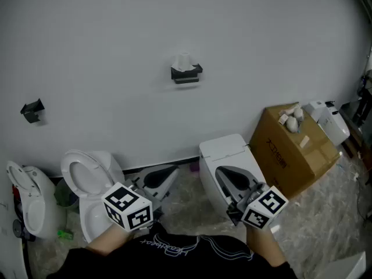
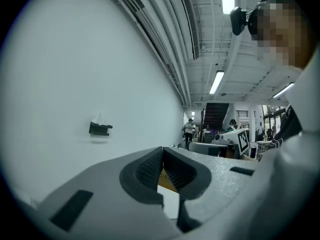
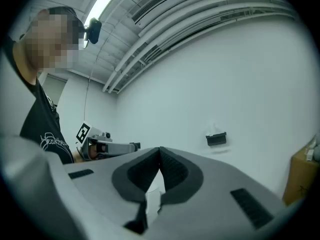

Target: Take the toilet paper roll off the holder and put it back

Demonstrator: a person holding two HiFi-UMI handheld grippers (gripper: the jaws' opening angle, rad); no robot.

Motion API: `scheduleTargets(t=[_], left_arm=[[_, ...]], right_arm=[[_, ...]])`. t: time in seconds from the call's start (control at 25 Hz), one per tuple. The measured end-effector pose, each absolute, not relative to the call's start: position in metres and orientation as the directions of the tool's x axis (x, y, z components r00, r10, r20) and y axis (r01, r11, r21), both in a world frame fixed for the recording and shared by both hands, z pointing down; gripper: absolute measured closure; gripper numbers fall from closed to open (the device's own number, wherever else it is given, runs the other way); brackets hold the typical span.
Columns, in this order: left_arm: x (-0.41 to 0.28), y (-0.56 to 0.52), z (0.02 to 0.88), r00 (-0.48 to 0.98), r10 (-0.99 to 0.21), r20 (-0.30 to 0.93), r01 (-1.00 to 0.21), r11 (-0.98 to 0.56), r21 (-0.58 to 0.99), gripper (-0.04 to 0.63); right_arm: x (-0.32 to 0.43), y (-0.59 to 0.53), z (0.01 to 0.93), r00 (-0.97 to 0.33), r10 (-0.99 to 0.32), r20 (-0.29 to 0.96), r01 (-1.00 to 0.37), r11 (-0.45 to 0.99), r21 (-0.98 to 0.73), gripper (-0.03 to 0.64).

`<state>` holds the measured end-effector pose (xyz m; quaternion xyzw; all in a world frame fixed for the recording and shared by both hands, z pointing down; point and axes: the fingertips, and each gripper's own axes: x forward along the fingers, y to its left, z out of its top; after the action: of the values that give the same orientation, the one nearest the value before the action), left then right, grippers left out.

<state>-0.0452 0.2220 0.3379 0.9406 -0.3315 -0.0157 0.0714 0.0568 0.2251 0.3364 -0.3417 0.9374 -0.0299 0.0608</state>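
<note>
The left claw (image 1: 173,170) is sitting low in the head view with its jaws pressed together on nothing, pointing level toward the white wall (image 1: 116,39); its own view is showing the ridged pads meeting tip to tip. Up on that wall, well apart from both claws and roughly between them, the toilet paper roll (image 1: 183,60) is resting on the black holder (image 1: 187,74), seemingly standing upright on top of it, though it is showing too small to be sure. The right claw (image 1: 221,171) is likewise hanging level with its jaws together and nothing between them, above the white toilet (image 1: 224,150). Further right, a cardboard box (image 1: 293,150) is standing on the floor. The roll is probably going to handle as light, soft and easily crushed, with a loose outer sheet that could unwind, so a claw is going to need to spread wide first, then be closing gently across the roll's round sides near mid-height, pinching just enough to lift it straight up clear of the holder without denting the core.
</note>
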Motion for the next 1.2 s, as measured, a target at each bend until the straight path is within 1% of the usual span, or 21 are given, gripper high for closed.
scheduleTargets(t=[0.24,0.56,0.72,0.84,0.96,1.08,1.2], left_arm=[[-0.042,0.237,0.340,0.778,-0.628,0.024,-0.626,-0.769,0.130,0.589],[-0.045,0.248,0.336,0.770,-0.638,0.007,-0.635,-0.765,0.107,0.582],[-0.053,0.252,0.333,0.758,-0.652,0.005,-0.651,-0.755,0.082,0.446],[-0.063,0.248,0.328,0.742,-0.670,-0.009,-0.668,-0.740,0.076,0.375],[-0.070,0.243,0.329,0.728,-0.685,-0.016,-0.682,-0.727,0.083,0.324],[-0.073,0.234,0.330,0.718,-0.696,-0.018,-0.694,-0.717,0.068,0.287],[-0.072,0.221,0.333,0.715,-0.699,-0.017,-0.697,-0.715,0.061,0.275]], right_arm=[[0.063,0.241,0.343,-0.760,-0.644,-0.087,-0.636,0.764,-0.109,0.612],[0.070,0.244,0.357,-0.749,-0.659,-0.070,-0.641,0.748,-0.173,0.612],[0.064,0.245,0.361,-0.760,-0.646,-0.068,-0.627,0.757,-0.185,0.612],[0.059,0.242,0.361,-0.760,-0.646,-0.069,-0.625,0.756,-0.192,0.612],[0.058,0.238,0.363,-0.754,-0.655,-0.059,-0.634,0.747,-0.199,0.612],[0.064,0.233,0.364,-0.735,-0.675,-0.059,-0.652,0.728,-0.211,0.612],[0.073,0.225,0.367,-0.712,-0.699,-0.058,-0.673,0.704,-0.228,0.612]])
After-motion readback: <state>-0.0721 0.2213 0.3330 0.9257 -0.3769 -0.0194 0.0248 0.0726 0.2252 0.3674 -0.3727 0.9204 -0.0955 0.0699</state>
